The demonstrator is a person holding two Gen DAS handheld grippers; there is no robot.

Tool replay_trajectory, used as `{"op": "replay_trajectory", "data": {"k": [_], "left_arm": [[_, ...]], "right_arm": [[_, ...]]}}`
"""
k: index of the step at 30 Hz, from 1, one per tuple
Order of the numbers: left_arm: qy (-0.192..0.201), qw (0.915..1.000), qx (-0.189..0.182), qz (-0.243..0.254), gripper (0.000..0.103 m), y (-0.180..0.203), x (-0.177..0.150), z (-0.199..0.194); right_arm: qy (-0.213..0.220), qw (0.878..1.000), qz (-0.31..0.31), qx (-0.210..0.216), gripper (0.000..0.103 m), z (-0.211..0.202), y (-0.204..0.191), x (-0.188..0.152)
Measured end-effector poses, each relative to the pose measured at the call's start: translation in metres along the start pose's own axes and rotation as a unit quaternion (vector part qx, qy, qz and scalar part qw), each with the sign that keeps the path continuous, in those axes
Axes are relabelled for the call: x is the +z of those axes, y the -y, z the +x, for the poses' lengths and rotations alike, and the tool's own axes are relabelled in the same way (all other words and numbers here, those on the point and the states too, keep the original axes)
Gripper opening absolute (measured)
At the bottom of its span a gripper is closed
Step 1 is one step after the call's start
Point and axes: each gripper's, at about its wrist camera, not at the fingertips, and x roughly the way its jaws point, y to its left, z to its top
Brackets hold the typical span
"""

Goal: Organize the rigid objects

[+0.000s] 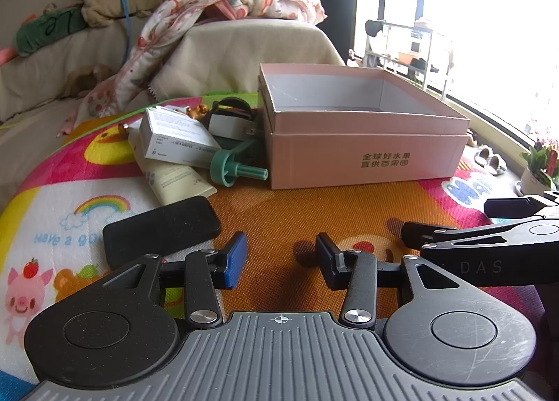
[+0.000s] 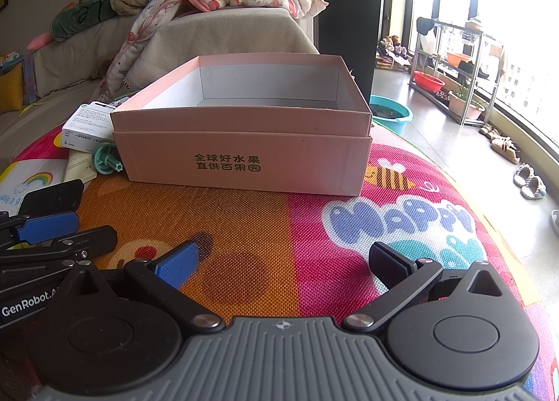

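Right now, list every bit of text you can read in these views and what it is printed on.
"全球好水果 直供百果园": front of the pink box.
"HAPPY": play mat.
"Have a go...", cut off by the black slab: same mat.
"GenRobot.A...", cut off: left tool, seen from the right wrist.
"DAS": right tool, seen from the left wrist.
White carton and cream tube: print too small to read.

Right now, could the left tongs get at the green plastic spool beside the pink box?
Probably yes. The left tongs are open and empty, and bare mat lies between them and the green spool, which sits at the pile's front edge, beside the pink box.
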Motion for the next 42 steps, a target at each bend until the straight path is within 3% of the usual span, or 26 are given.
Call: {"op": "replay_trajectory", "data": {"k": [27, 31, 35, 38, 42], "left_arm": [[0.000, 1.0000, 0.002, 0.003, 0.048, 0.001, 0.000, -0.002], [0.000, 0.9999, -0.012, -0.004, 0.046, -0.003, 0.001, -0.005], [0.019, 0.9982, -0.044, 0.036, 0.047, -0.017, 0.008, -0.025], [0.034, 0.9959, -0.033, 0.077, 0.048, -0.042, 0.020, -0.033], [-0.022, 0.9959, -0.056, 0.068, 0.045, -0.091, 0.040, -0.014]], "right_arm": [[0.000, 1.000, 0.000, 0.000, 0.103, 0.001, -0.001, 0.001], [-0.005, 1.000, 0.005, 0.006, 0.103, 0.002, -0.001, -0.001], [-0.047, 0.999, -0.006, 0.020, 0.103, 0.005, 0.003, 0.012], [-0.049, 0.999, -0.009, 0.016, 0.103, 0.005, 0.001, 0.010], [-0.053, 0.998, -0.012, 0.013, 0.103, 0.005, 0.000, 0.011]]}}
